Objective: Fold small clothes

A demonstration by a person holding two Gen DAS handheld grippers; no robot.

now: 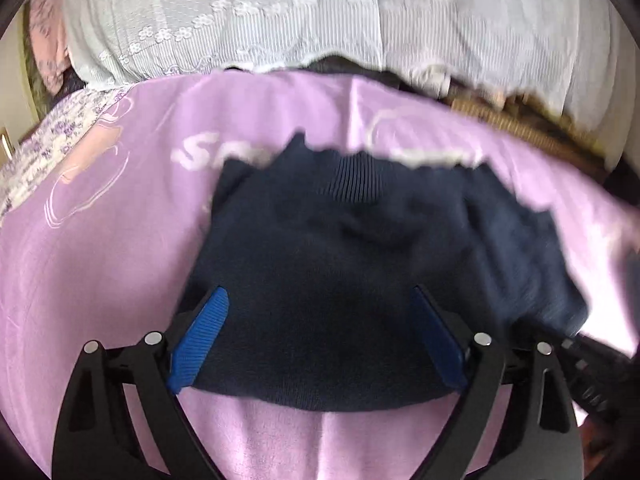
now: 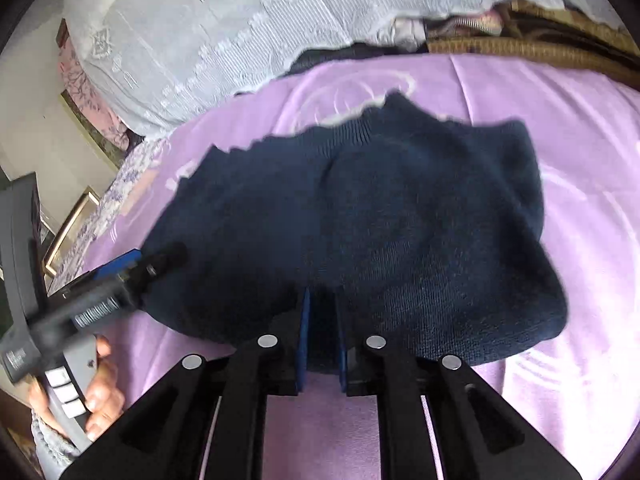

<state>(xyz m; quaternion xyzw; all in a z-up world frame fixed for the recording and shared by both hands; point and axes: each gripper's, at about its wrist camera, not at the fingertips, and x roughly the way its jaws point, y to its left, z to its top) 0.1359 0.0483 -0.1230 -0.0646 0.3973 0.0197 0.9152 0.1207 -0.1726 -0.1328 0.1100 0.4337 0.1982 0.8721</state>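
Navy knit sweater (image 2: 360,232) lies on the lilac bedsheet (image 2: 580,220); right claw (image 2: 322,344) is clamped on its near hem. Left claw (image 1: 320,344) stands apart, straddling the hem. We judge one-sided lifting risks skewing the fold, and the loose knit may slip free.

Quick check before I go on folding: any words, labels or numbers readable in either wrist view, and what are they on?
"S..." in white print on the purple sheet: only the first letter reads; the navy knit garment covers the rest, and the print is blurred.
Small label on the left gripper's handle: too blurred to read.
Grey buttons on that handle: no legible markings.
The garment, white lace cover and right gripper: no text visible.
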